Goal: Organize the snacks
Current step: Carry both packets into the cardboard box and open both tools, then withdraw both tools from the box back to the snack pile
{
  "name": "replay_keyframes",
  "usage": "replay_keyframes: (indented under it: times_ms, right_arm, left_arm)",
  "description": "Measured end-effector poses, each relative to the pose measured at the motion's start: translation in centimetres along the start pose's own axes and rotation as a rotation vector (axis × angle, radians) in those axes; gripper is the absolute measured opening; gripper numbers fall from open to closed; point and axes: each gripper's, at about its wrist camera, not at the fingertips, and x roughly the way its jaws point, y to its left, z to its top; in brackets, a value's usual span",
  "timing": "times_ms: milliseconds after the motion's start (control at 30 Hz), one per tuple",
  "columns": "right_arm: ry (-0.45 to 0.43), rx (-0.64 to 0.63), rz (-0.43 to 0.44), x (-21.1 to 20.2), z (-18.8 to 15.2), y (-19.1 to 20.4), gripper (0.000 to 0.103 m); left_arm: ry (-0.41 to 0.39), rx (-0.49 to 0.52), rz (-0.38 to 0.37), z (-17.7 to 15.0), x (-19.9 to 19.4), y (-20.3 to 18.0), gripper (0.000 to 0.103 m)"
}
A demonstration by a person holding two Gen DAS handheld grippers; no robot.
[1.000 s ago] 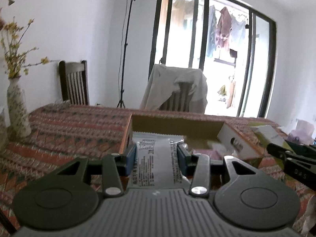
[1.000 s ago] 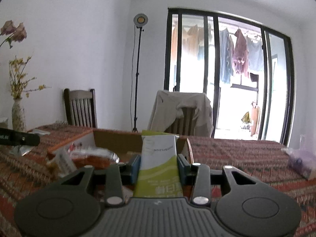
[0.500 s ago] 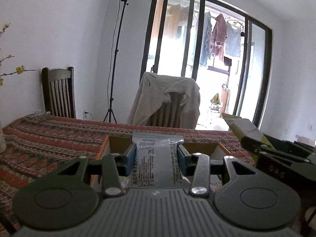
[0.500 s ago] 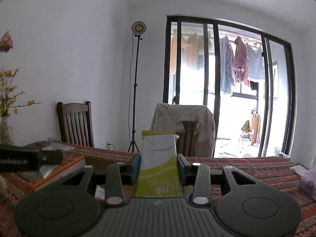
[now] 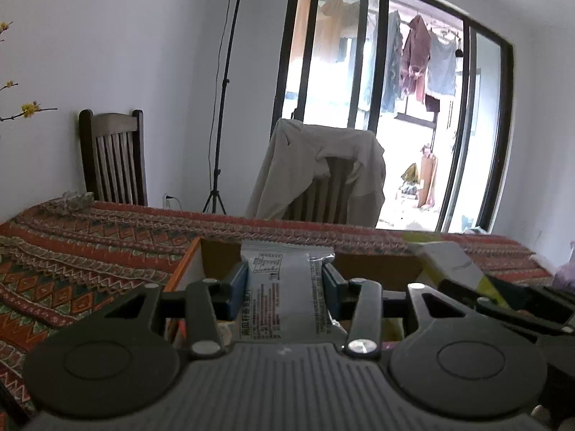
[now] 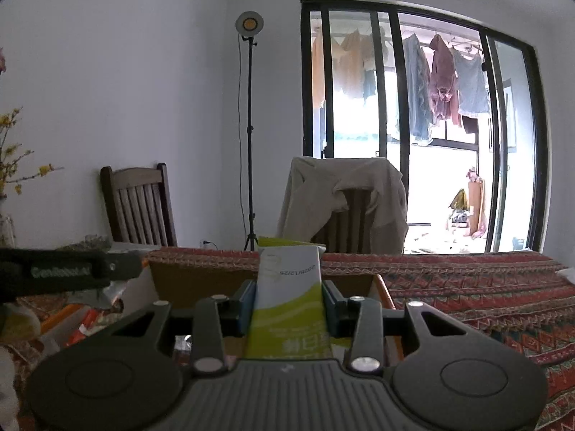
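My left gripper (image 5: pixel 285 287) is shut on a silver snack packet (image 5: pixel 284 298) with printed text, held flat over the near side of an open cardboard box (image 5: pixel 377 262). My right gripper (image 6: pixel 289 301) is shut on a white and green snack box (image 6: pixel 289 298), held over the same cardboard box (image 6: pixel 172 280). In the left wrist view that white and green snack box (image 5: pixel 452 262) shows at the right, clamped in the other gripper. The left gripper's dark arm crosses the left of the right wrist view. Loose wrappers (image 6: pixel 90 323) lie inside the box.
The table wears a red patterned cloth (image 5: pixel 90 248). Behind it stand a wooden chair (image 5: pixel 111 154), a chair draped with a beige jacket (image 5: pixel 323 168), and a light stand (image 5: pixel 222 89). A glass door (image 6: pixel 431 125) fills the back wall.
Both grippers have moved forward over the table with their snacks. The cardboard box has come closer and slid under them, and the vase has left the left wrist view.
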Motion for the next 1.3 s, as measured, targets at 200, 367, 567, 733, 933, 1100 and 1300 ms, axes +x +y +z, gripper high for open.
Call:
replay_keyframes:
  times_ms: [200, 367, 567, 733, 933, 1100, 1300]
  right_arm:
    - [0.029, -0.016, -0.009, 0.3, -0.5, 0.4, 0.039]
    - [0.027, 0.001, -0.014, -0.2, -0.7, 0.0, 0.103]
    - [0.048, 0.003, -0.028, 0.2, -1.0, 0.0, 0.103]
    - [0.048, 0.009, -0.04, 0.1, -1.0, -0.1, 0.103]
    - [0.045, 0.02, -0.044, -0.3, -0.7, -0.5, 0.103]
    - [0.043, 0.022, -0.053, -0.8, -0.4, -0.6, 0.103]
    - [0.022, 0.039, -0.025, -2.3, 0.9, -1.2, 0.103]
  left_arm:
    - [0.011, 0.005, 0.024, -0.7, 0.0, 0.1, 0.055]
    - [-0.042, -0.041, 0.084, -1.0, -1.2, 1.1, 0.103]
    - [-0.06, -0.084, 0.06, -1.2, -1.8, 1.9, 0.103]
    - [-0.063, -0.087, 0.076, -1.0, -1.8, 1.9, 0.103]
    - [-0.059, -0.103, 0.069, -0.7, -2.5, 1.9, 0.103]
    - [-0.08, -0.092, 0.05, 0.1, -4.2, 1.3, 0.103]
    - [-0.062, -0.078, 0.042, 0.9, -6.0, 0.4, 0.103]
